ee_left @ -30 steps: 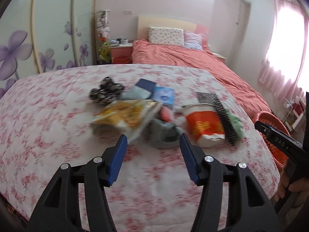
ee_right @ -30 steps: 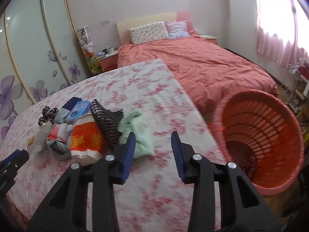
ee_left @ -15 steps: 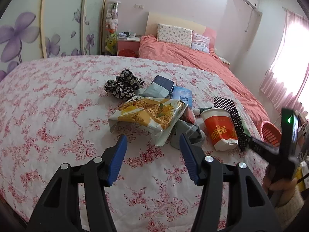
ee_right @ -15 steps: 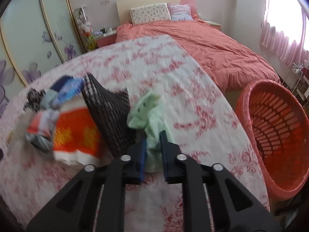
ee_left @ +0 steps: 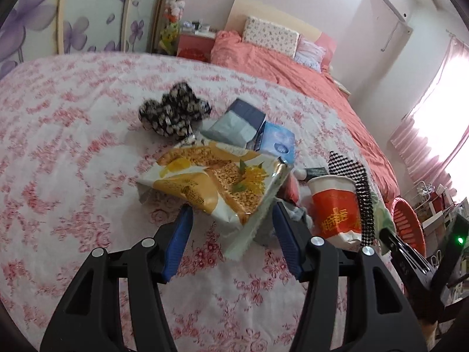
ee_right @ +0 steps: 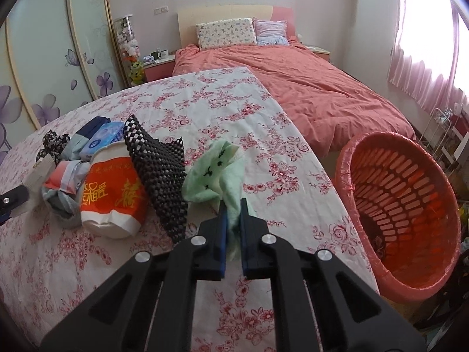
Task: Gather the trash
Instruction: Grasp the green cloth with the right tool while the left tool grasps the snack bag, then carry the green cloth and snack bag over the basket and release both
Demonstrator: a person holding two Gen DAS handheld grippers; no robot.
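Observation:
My right gripper (ee_right: 233, 211) is shut on a light green cloth (ee_right: 215, 173) that lies on the floral bedspread (ee_right: 222, 108), next to a black mesh mat (ee_right: 159, 170). My left gripper (ee_left: 231, 220) is open, its jaws on either side of the near corner of a yellow snack bag (ee_left: 217, 182). An orange and white paper cup (ee_left: 334, 208) lies on its side right of the bag; it also shows in the right wrist view (ee_right: 112, 196). The red trash basket (ee_right: 401, 217) stands on the floor right of the bed.
In the pile there are also a black patterned cloth (ee_left: 173, 111), a grey packet (ee_left: 234, 126), a blue tissue pack (ee_left: 278, 142) and a grey sock (ee_right: 63, 205). A second bed with an orange cover (ee_right: 293, 73) lies behind. A wire rack (ee_right: 445, 129) stands by the curtained window.
My right gripper moved in and closed on the green cloth. My left gripper came forward until its open jaws flank the corner of the snack bag.

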